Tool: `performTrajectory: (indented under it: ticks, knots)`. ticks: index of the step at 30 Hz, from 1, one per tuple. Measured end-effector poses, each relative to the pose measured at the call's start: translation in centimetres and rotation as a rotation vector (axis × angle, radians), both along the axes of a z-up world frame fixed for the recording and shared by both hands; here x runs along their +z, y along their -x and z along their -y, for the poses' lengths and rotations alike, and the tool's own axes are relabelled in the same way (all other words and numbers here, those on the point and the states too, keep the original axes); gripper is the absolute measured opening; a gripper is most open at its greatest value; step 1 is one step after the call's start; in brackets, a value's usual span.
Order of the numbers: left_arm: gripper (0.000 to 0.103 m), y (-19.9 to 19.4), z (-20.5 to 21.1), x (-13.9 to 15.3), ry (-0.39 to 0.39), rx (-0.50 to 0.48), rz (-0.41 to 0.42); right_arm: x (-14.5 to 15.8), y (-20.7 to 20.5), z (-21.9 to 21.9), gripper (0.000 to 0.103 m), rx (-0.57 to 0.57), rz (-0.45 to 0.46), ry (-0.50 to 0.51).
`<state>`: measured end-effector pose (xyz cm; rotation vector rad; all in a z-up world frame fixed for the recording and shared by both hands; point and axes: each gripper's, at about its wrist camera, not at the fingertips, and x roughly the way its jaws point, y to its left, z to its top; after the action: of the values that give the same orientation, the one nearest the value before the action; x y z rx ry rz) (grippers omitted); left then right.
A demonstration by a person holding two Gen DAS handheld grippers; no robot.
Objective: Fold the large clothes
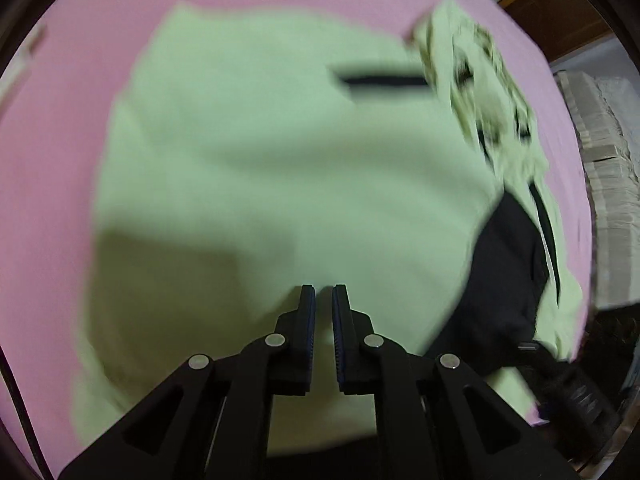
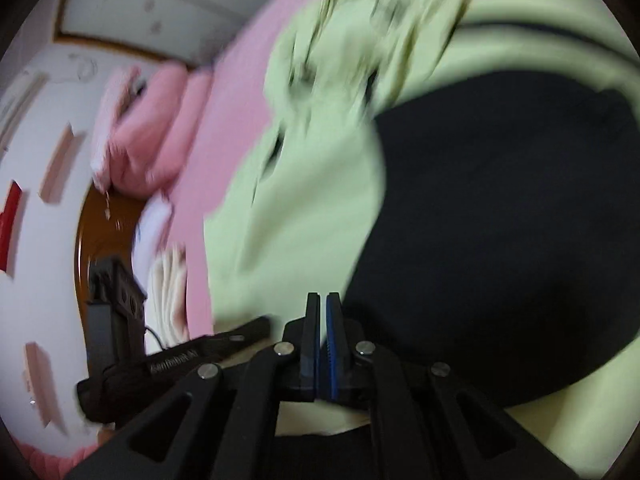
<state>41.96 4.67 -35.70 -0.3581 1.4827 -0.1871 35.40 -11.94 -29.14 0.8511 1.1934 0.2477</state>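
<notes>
- Though both views are smeared by motion blur, the large pale green garment with black panels [image 1: 280,168] is plain to see, spread across the pink bed sheet [image 1: 80,92] and filling the middle of the left wrist frame.
- A short black stripe [image 1: 384,81] crosses the green cloth in the upper middle of that frame; bunched green folds [image 1: 476,84] pile up at the upper right, and a black fabric panel [image 1: 508,276] lies at the lower right.
- The left gripper [image 1: 323,292] sits at the lower centre above the green cloth, its two black fingers close together with a narrow slit between the pads; no fabric shows in that slit.
- In the right wrist view the same garment [image 2: 304,216] takes up the centre and right of the frame, with its big black panel [image 2: 500,232] on the right and crumpled green folds [image 2: 360,32] at the top.
- The right gripper [image 2: 323,300] at the lower centre has its blue-lined pads pressed nearly flat against each other; whether any cloth is pinched between them cannot be told.
- At the left of this frame lie pink pillows [image 2: 152,132], a folded white cloth [image 2: 170,296] at the bed's edge, a brown wooden floor [image 2: 100,232] and a black strap with lettering [image 2: 176,360] at the lower left.
</notes>
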Motion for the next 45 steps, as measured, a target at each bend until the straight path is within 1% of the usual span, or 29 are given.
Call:
performTrajectory:
  ticks: [2,3,5,6,8,9,11,12,13,14,15,16,18,20,24,25,27,30,31,32,33,34,35,36,37,38,39,43,45]
  knots:
    - [0.006,1.2,0.7,-0.7,0.0,0.026,-0.024,-0.9,-0.1,-1.9,0.004,0.019,-0.073,-0.002]
    - [0.006,1.2,1.3,-0.6,-0.011,0.034,-0.025,-1.2,-0.1,-2.5,0.004,0.025,-0.099,0.021]
    - [0.006,1.9,0.8,0.1,-0.069,0.041,-0.018,-0.9,0.3,-1.9,0.0,0.014,-0.11,0.058]
    - [0.006,1.5,0.3,0.3,-0.12,0.039,-0.007,-0.7,0.7,-0.7,0.0,-0.006,-0.102,0.077]
    - [0.006,0.4,-2.4,0.9,-0.209,0.046,0.024,-0.3,2.3,1.8,0.0,-0.072,-0.111,0.198]
    - [0.006,0.4,-3.8,1.1,-0.246,0.057,0.035,-0.1,3.3,4.4,0.0,-0.135,-0.118,0.271]
    - [0.002,0.3,-6.8,0.9,-0.309,0.095,0.027,0.2,5.3,8.4,0.0,-0.238,-0.16,0.409]
    - [0.002,0.2,-7.9,0.8,-0.31,0.112,0.023,0.2,6.1,10.2,0.0,-0.282,-0.18,0.457]
    - [0.002,0.2,-9.0,0.7,-0.311,0.131,0.023,0.2,6.9,12.6,0.0,-0.318,-0.172,0.424]
    - [0.002,0.2,-9.8,0.6,-0.301,0.144,0.028,-0.1,7.3,13.8,0.0,-0.322,-0.163,0.352]
    - [0.002,0.1,-10.1,0.5,-0.298,0.145,0.03,-0.4,7.3,14.2,0.0,-0.307,-0.163,0.324]
    - [0.001,0.1,-10.2,0.3,-0.309,0.137,0.032,-0.3,7.2,14.1,0.0,-0.285,-0.16,0.339]
    - [0.001,0.2,-10.1,0.1,-0.32,0.127,0.04,0.3,6.6,12.8,0.0,-0.198,-0.149,0.45]
    - [0.001,0.3,-9.7,-0.1,-0.337,0.129,0.048,0.5,6.3,12.1,0.0,-0.2,-0.153,0.496]
    - [0.001,0.6,-8.8,0.3,-0.335,0.137,0.062,1.3,6.6,11.3,0.002,-0.258,-0.166,0.524]
    - [0.001,0.8,-8.5,0.8,-0.341,0.129,0.074,1.3,7.3,11.5,0.002,-0.264,-0.168,0.529]
    - [0.002,1.3,-8.2,1.9,-0.356,0.111,0.085,2.7,8.0,11.5,0.002,-0.263,-0.168,0.55]
    - [0.004,2.7,-7.5,4.5,-0.33,0.08,0.082,5.1,8.4,9.9,0.002,-0.25,-0.139,0.54]
    - [0.008,3.4,-7.3,5.8,-0.324,0.075,0.104,5.6,8.1,9.2,0.002,-0.25,-0.128,0.525]
    - [0.022,4.1,-7.0,6.9,-0.324,0.07,0.121,6.6,8.5,8.6,0.004,-0.251,-0.111,0.506]
    - [0.031,4.6,-6.4,7.9,-0.33,0.065,0.133,7.8,9.1,7.8,0.007,-0.25,-0.098,0.493]
    - [0.056,5.2,-5.8,9.1,-0.335,0.053,0.148,8.5,9.5,7.4,0.018,-0.247,-0.093,0.49]
    - [0.081,6.1,-5.3,10.4,-0.332,0.033,0.173,9.4,9.9,6.6,0.035,-0.24,-0.088,0.489]
    - [0.087,6.2,-4.8,11.5,-0.326,0.018,0.187,10.1,10.2,5.8,0.042,-0.232,-0.082,0.486]
    - [0.088,7.5,-4.4,12.5,-0.307,-0.017,0.207,10.9,10.8,5.0,0.052,-0.22,-0.074,0.484]
    - [0.088,7.4,-4.5,13.4,-0.298,-0.039,0.208,11.5,11.3,4.3,0.056,-0.207,-0.068,0.485]
    - [0.088,8.7,-6.4,15.1,-0.296,-0.067,0.203,12.0,11.6,3.5,0.058,-0.187,-0.061,0.488]
    - [0.088,11.4,-5.3,16.2,-0.391,-0.106,0.198,13.6,13.7,0.3,0.071,-0.127,-0.049,0.489]
    - [0.088,12.7,-5.8,16.8,-0.452,-0.118,0.219,14.3,15.1,-0.7,0.074,-0.129,-0.047,0.483]
